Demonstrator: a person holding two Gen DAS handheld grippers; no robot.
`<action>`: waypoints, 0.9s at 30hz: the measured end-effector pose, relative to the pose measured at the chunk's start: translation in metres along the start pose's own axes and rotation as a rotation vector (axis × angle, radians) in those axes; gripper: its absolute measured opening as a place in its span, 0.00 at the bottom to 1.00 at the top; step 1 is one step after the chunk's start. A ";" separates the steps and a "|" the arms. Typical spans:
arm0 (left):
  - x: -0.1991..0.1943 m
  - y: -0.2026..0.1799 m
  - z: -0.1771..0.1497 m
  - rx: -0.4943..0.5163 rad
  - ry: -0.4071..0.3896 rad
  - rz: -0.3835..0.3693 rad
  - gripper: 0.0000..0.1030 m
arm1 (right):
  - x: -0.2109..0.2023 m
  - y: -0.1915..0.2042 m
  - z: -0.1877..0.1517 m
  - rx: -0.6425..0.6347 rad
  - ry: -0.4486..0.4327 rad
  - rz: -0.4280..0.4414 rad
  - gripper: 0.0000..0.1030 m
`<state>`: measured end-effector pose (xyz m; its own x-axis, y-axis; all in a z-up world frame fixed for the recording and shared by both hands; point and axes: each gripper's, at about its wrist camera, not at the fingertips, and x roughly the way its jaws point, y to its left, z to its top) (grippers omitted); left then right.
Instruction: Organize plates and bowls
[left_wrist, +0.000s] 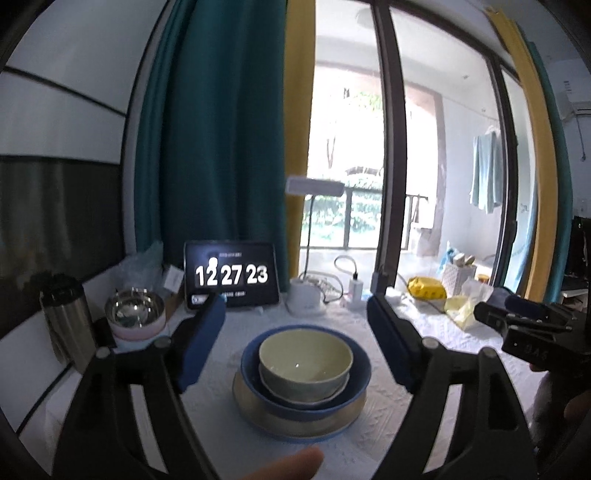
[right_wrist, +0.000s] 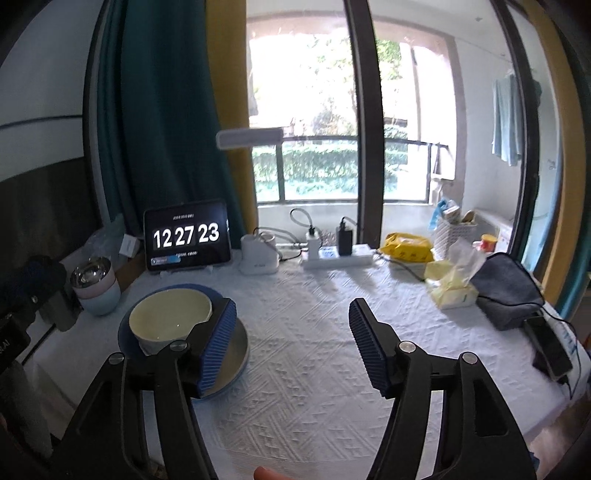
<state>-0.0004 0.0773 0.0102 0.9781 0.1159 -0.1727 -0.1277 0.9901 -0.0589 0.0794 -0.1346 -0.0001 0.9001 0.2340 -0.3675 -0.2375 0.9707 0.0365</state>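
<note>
A pale green bowl (left_wrist: 306, 363) sits inside a blue bowl (left_wrist: 354, 373), which rests on a beige plate (left_wrist: 295, 419) on the white tablecloth. My left gripper (left_wrist: 296, 306) is open, its blue pads wide on either side of this stack and touching nothing. A second stack at the far left has a steel bowl (left_wrist: 135, 308) nested in pink and light-blue bowls. In the right wrist view the main stack (right_wrist: 170, 317) lies left of my right gripper (right_wrist: 293, 310), which is open over bare cloth. From the left wrist view the right gripper (left_wrist: 496, 308) hovers to the right.
At the back stand a tablet clock (right_wrist: 186, 238), white lamp base (right_wrist: 258, 256) and power strip (right_wrist: 336, 258). A steel flask (left_wrist: 68, 321) stands at the table's left edge. A yellow bag (right_wrist: 408, 247), tissue pack (right_wrist: 454, 286), grey pouch (right_wrist: 506, 291) and phone (right_wrist: 550, 347) lie right.
</note>
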 end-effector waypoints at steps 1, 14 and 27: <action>-0.002 -0.001 0.001 0.003 -0.007 -0.001 0.78 | -0.005 -0.002 0.001 0.001 -0.012 -0.010 0.66; -0.033 -0.005 0.022 0.005 -0.121 -0.039 0.86 | -0.061 -0.017 0.016 -0.032 -0.156 -0.118 0.68; -0.044 -0.005 0.031 0.010 -0.136 -0.030 0.87 | -0.091 -0.034 0.017 0.006 -0.221 -0.138 0.68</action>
<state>-0.0378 0.0698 0.0486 0.9948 0.0949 -0.0361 -0.0967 0.9939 -0.0523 0.0121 -0.1875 0.0482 0.9819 0.1053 -0.1575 -0.1057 0.9944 0.0062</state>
